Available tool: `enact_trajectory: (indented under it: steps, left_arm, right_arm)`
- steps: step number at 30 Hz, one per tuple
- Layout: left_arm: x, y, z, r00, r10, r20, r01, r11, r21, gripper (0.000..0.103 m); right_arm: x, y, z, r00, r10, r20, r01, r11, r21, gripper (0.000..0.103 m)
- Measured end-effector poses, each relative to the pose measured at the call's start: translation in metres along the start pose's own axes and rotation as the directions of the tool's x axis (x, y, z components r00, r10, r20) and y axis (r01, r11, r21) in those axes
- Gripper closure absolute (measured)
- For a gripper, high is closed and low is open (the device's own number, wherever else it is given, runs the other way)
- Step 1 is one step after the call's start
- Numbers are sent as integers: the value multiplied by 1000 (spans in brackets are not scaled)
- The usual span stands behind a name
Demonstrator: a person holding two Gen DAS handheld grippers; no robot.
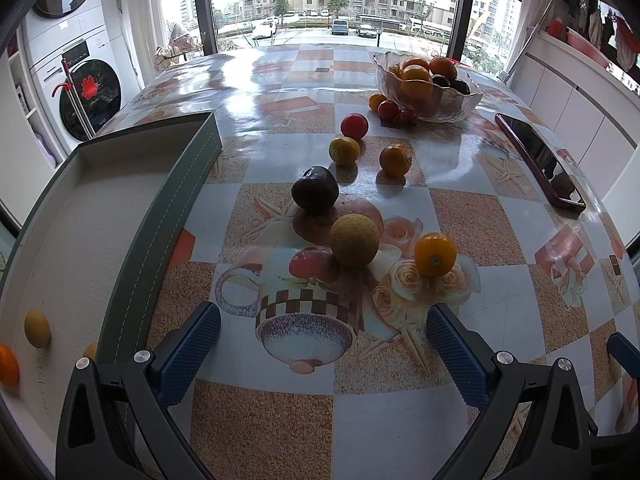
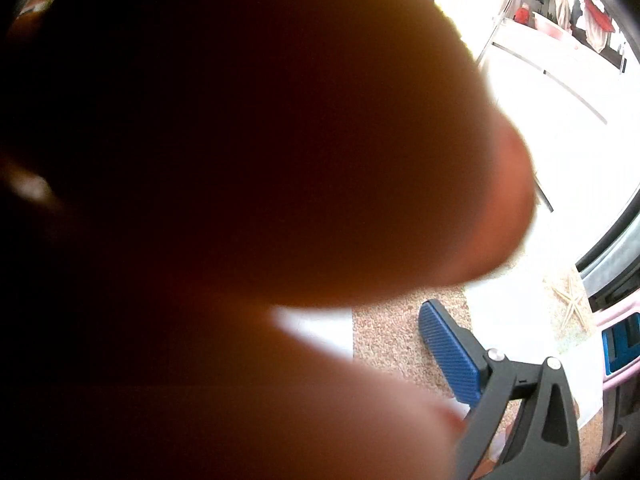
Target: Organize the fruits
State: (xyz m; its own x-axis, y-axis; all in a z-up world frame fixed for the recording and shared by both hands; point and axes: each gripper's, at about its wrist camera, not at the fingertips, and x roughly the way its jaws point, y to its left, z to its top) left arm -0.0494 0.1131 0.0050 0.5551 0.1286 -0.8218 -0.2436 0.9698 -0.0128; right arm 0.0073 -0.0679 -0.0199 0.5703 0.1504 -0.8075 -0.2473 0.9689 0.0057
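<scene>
In the left wrist view my left gripper (image 1: pixel 323 344) is open and empty, low over the table. Ahead lie loose fruits: a tan round fruit (image 1: pixel 354 240), an orange (image 1: pixel 435 254), a dark avocado (image 1: pixel 315 189), a yellow citrus (image 1: pixel 344 150), a small orange (image 1: pixel 395 159) and a red fruit (image 1: pixel 354 126). A grey tray (image 1: pixel 168 200) at the left holds a yellow fruit (image 1: pixel 37 328) and an orange (image 1: pixel 8 365). In the right wrist view a person's hand (image 2: pixel 240 160) covers most of the lens; only the right blue finger pad (image 2: pixel 450 354) shows.
A glass bowl (image 1: pixel 464 106) of oranges and dark fruits stands at the far right, with small fruits (image 1: pixel 390 110) beside it. A phone (image 1: pixel 538 158) lies at the right. A washing machine (image 1: pixel 86 92) stands beyond the table's left edge.
</scene>
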Motion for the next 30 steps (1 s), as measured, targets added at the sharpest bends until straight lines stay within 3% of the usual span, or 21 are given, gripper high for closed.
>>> enact_trajectory:
  steps: [30]
  left_arm:
    - [0, 0, 0, 1000, 0, 0, 0, 1000, 0, 0]
  right_arm:
    - [2, 1, 0, 1000, -4, 0, 4, 1000, -4, 0]
